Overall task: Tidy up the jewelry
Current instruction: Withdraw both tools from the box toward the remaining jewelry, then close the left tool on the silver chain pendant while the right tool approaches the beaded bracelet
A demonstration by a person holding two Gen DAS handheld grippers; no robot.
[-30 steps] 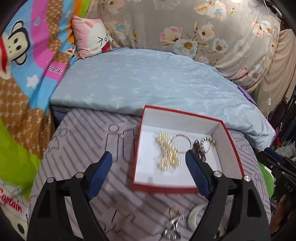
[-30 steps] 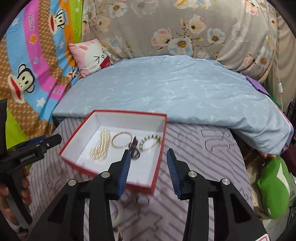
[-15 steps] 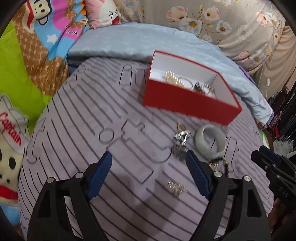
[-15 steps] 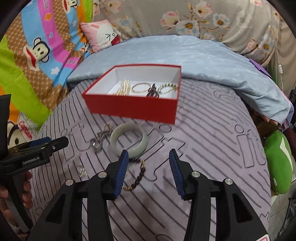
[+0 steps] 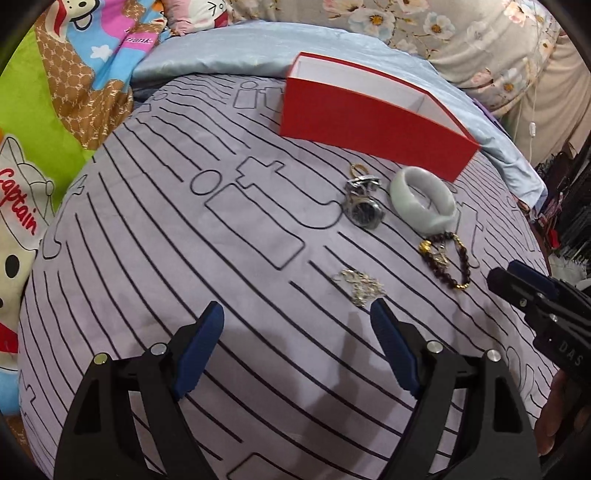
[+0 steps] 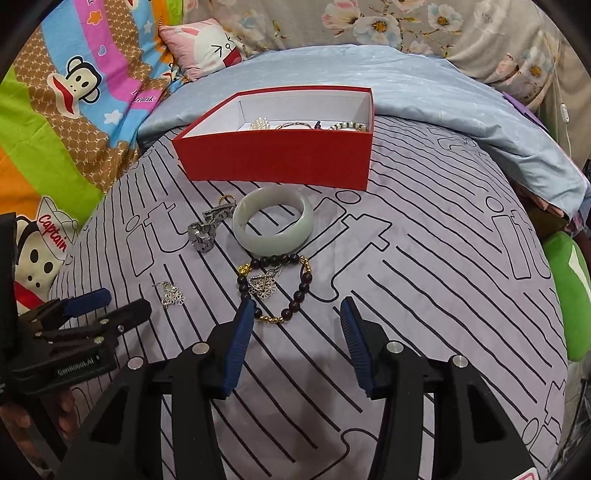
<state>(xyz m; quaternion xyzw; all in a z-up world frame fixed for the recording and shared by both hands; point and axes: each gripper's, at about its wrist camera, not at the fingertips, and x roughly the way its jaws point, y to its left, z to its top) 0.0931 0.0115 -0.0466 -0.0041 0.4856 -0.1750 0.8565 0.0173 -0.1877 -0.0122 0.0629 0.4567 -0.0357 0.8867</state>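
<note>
A red box [image 6: 280, 162] [image 5: 373, 122] with a white inside stands on the purple striped cloth and holds pearls and several bracelets. In front of it lie a pale green bangle [image 6: 273, 219] [image 5: 423, 201], a silver watch [image 6: 207, 229] [image 5: 364, 206], a dark beaded bracelet [image 6: 295, 291] [image 5: 448, 262] with a silver earring [image 6: 264, 286] on it, and a second silver earring [image 6: 171, 295] [image 5: 360, 284]. My left gripper [image 5: 297, 314] is open, its right pad beside that earring. My right gripper [image 6: 297, 306] hovers just short of the beaded bracelet, its jaws opening with nothing between them.
A light blue quilt [image 6: 406, 92] lies folded behind the box. Cartoon-print bedding [image 6: 74, 92] rises on the left and floral fabric [image 6: 443, 26] at the back. A green cushion [image 6: 569, 288] sits at the right. A hand holds each gripper's handle.
Both grippers have come down and back from over the box to the loose jewelry on the cloth. The right gripper's jaws have widened. The left jaws kept their width.
</note>
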